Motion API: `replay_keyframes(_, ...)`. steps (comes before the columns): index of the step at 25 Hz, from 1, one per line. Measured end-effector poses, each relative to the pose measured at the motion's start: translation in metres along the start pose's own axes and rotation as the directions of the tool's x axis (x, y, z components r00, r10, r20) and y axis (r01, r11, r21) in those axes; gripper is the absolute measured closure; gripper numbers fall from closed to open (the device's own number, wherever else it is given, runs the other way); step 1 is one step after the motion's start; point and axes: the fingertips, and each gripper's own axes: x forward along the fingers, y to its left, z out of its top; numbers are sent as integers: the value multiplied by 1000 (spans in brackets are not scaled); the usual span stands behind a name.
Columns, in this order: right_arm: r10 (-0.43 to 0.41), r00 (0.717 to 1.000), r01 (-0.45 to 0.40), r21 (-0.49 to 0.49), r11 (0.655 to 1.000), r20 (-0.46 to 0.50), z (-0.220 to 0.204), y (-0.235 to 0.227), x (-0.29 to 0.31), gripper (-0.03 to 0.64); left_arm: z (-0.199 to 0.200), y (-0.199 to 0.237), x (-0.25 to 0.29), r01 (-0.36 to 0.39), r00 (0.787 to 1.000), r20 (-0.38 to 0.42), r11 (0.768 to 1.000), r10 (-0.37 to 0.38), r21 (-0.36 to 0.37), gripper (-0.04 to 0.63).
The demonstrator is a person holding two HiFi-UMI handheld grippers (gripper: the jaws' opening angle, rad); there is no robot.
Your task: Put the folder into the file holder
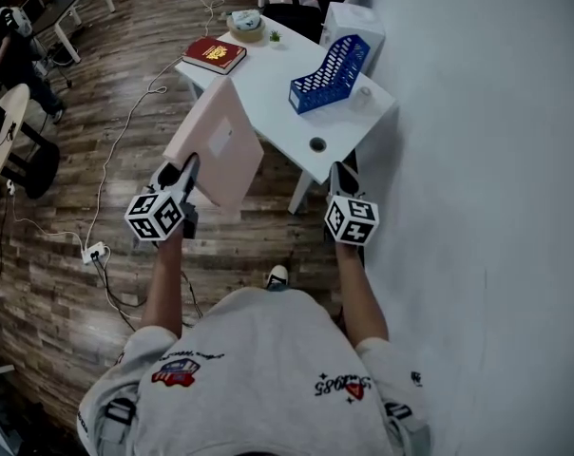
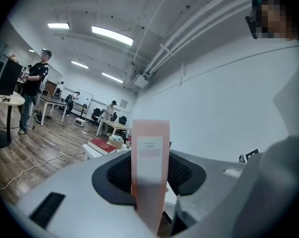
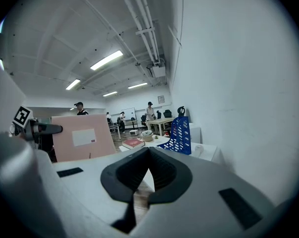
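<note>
A pale pink folder [image 1: 218, 142] with a white label is held upright over the floor, just left of the white table [image 1: 279, 112]. My left gripper [image 1: 186, 177] is shut on the folder's lower edge. In the left gripper view the folder [image 2: 149, 167] stands edge-on between the jaws. The blue mesh file holder [image 1: 331, 72] stands on the table near the wall, with nothing in it. My right gripper [image 1: 343, 177] hovers in front of the table's near corner, shut and holding nothing. From the right gripper view, the folder [image 3: 82, 138] is at the left and the file holder [image 3: 179, 132] lies ahead.
A red book [image 1: 214, 54], a round object [image 1: 246, 24] and a small plant [image 1: 275, 36] sit at the table's far end. A white box [image 1: 350, 20] stands behind the file holder. The white wall [image 1: 487, 122] runs along the right. Cables [image 1: 116, 150] trail over the wooden floor.
</note>
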Motion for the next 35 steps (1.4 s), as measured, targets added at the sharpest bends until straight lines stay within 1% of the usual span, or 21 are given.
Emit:
replay_keyframes(4,-2,1000,2,12,1000,8,15,-43,32,624,1,-11,53,-2,1000,-9,1000,2,13,437)
replay_keyframes(8,-13,1000,12,49,999,7,17,-84,56,624,-3,-24,95,7,1000,-26,1000,-6,29,437)
replay_keyframes(15,-33,999,35,97,995,-26,5,-124,96,624,-7,-18,153,-7,998,-57,999,9,38,437)
replay_keyframes(18,-50,998,54,106,993,-36,3,-137,115,624,-12,-8,178,-1,998,-66,999,4,32,437)
replay_keyframes(20,-62,997,66,109,992,-44,6,-144,132,624,-7,-1,198,14,997,-71,999,-11,34,437)
replay_keyframes(25,-106,993,112,115,987,-56,23,-169,198,624,18,28,285,54,996,-74,998,-51,43,437)
replay_keyframes(29,-161,985,167,118,979,-59,31,-182,239,624,28,56,345,92,992,-90,995,-88,45,437)
replay_keyframes(35,-261,964,265,134,955,-42,55,-193,291,624,50,93,427,172,979,-121,984,-165,51,437)
